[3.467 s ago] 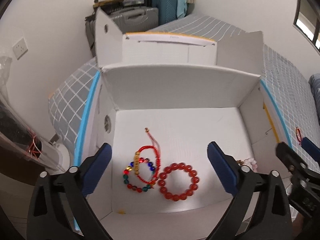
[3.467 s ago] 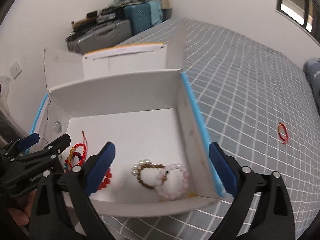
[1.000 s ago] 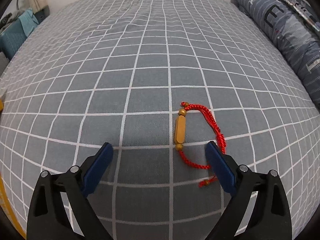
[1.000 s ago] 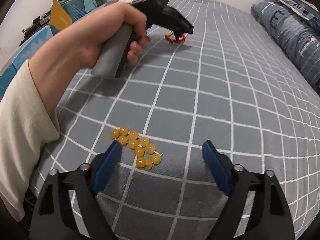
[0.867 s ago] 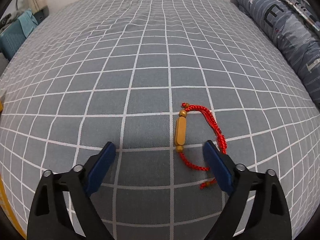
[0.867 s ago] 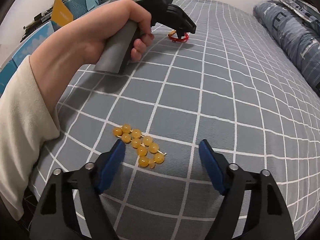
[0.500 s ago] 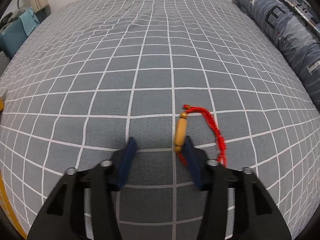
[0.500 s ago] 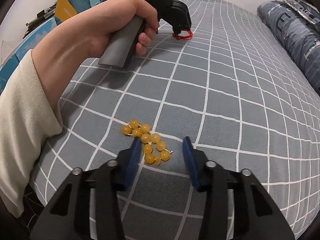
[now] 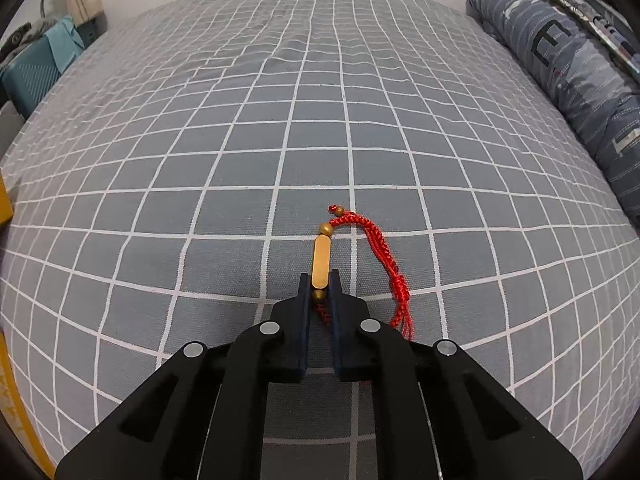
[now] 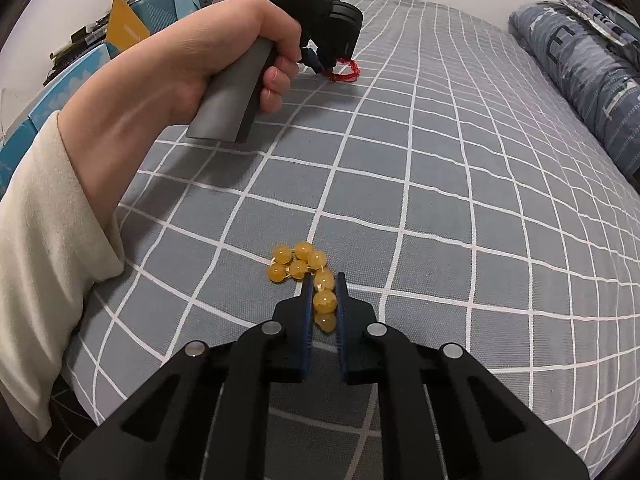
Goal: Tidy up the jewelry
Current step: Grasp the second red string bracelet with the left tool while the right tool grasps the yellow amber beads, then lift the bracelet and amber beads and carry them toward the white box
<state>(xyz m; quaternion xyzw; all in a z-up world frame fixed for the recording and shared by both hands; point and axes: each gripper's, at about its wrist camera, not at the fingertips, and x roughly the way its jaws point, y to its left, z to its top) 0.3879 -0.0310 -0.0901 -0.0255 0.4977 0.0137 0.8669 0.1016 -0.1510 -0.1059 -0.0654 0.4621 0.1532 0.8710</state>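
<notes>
A red cord bracelet [image 9: 394, 276] with a gold bar [image 9: 321, 258] lies on the grey checked bedspread [image 9: 280, 120]. My left gripper [image 9: 320, 280] is shut on the near end of the gold bar and its small bead. A yellow bead bracelet [image 10: 304, 266] lies bunched on the bedspread in the right wrist view. Around its near beads my right gripper [image 10: 323, 282] has shut, with blue pads [image 10: 306, 312] pressing on them. The right wrist view also shows the left gripper's body [image 10: 320, 12] farther off, held in a person's hand [image 10: 240, 40], with the red cord bracelet [image 10: 346, 70] at its tip.
A rolled blue patterned quilt [image 9: 568, 80] lies along the right side of the bed. A teal suitcase [image 9: 36, 68] and light blue and yellow boxes [image 10: 120, 28] stand off the left edge. A cream sleeve [image 10: 44, 264] covers the person's forearm at the left.
Both grippers have gone from wide open to shut. The left closed on the gold bar of the red bracelet and the right on the yellow beads. Neither hand shifted.
</notes>
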